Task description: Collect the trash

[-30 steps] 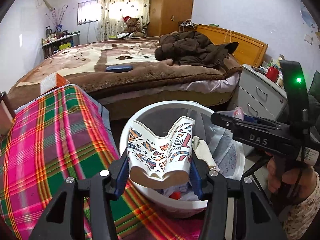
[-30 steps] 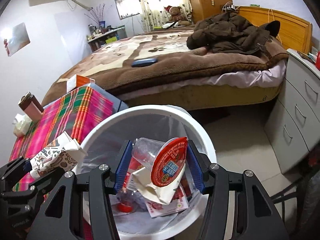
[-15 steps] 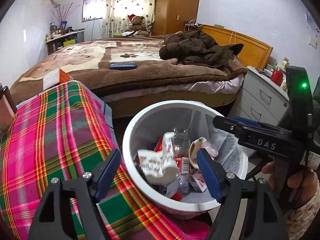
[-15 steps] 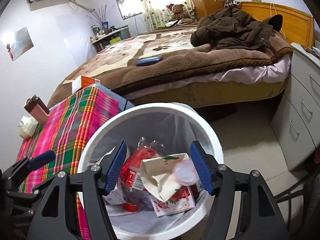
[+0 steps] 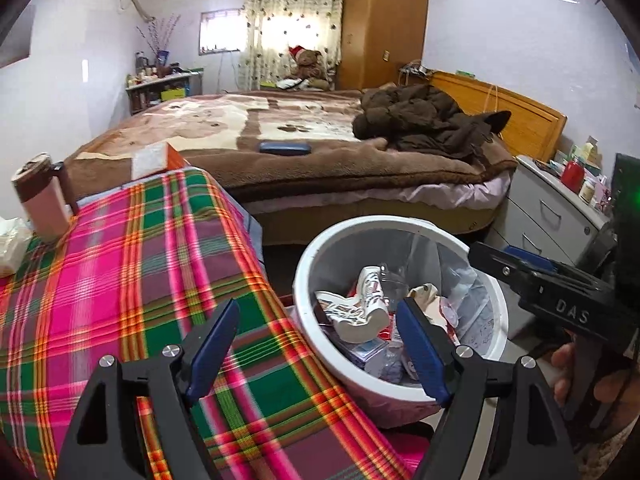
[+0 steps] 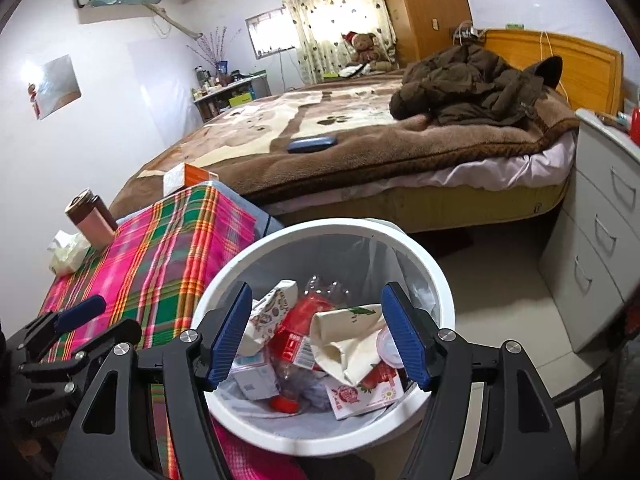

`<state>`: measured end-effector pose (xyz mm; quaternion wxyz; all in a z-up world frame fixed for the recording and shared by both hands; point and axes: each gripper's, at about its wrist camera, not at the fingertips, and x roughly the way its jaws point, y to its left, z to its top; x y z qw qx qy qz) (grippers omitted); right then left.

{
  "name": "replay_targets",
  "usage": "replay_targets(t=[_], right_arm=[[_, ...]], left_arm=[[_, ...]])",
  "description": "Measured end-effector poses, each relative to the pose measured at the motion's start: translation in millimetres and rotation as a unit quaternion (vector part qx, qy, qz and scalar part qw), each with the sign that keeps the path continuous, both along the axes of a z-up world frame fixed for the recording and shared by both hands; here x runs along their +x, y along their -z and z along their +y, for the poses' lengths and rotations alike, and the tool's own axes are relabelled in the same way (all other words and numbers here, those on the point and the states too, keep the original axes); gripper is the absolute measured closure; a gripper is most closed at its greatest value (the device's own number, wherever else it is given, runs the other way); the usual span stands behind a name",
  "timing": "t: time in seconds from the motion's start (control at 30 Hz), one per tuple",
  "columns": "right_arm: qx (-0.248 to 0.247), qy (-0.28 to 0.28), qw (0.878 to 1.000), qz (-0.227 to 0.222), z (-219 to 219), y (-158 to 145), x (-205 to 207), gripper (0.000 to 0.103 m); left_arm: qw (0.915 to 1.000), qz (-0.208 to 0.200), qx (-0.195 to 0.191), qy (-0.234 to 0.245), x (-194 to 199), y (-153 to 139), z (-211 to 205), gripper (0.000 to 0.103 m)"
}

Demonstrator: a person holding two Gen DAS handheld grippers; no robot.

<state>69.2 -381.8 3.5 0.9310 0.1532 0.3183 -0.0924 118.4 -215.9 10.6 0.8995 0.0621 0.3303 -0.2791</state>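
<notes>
A white trash bin (image 5: 308,264) (image 6: 424,256) with a plastic liner stands beside the plaid-covered table (image 5: 132,272) (image 6: 168,248). It holds several pieces of trash: a patterned paper cup (image 5: 362,308) (image 6: 268,308), a crushed cream cup (image 6: 344,340), a red-labelled bottle (image 6: 296,340) and cartons. My left gripper (image 5: 318,348) is open and empty over the table edge beside the bin. My right gripper (image 6: 316,338) is open and empty above the bin; it also shows in the left wrist view (image 5: 560,300).
A pink tumbler (image 5: 40,200) (image 6: 90,220), a tissue pack (image 6: 66,252) and an orange box (image 6: 186,178) sit at the table's far end. A bed with a brown coat (image 5: 424,124) lies behind. Grey drawers (image 6: 596,232) stand right of the bin.
Both grippers opened and dropped their loads into the bin: the left let go of the patterned cup, the right of the crushed cup with its red lid. The left has since drawn back over the table.
</notes>
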Motion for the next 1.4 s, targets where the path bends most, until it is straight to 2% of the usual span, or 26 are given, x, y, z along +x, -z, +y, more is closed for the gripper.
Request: replay_targets(t=[0.13, 0.3, 0.5, 0.87, 1.4], right_arm=[[-0.019, -0.015, 1.0, -0.02, 17, -7, -8, 0.034], [-0.038, -0.026, 0.998, -0.052, 40, -14, -20, 0.034], [-0.042, -0.036, 0.997, -0.06, 59, -15, -29, 0.034], [-0.054, -0.052, 0.995, -0.061, 95, -6, -40, 0.034], [-0.075, -0.032, 0.995, -0.064, 115, -5, -52, 0.034]], left_arm=[[0.9993, -0.025, 0.005, -0.027, -10, -7, 14, 0.021], [0.998, -0.035, -0.005, -0.052, -20, -12, 36, 0.021], [0.9949, -0.056, -0.002, -0.083, -32, -13, 59, 0.021], [0.9875, -0.067, 0.002, -0.143, -57, -6, 105, 0.021], [0.9837, -0.084, 0.001, -0.159, -73, -9, 119, 0.021]])
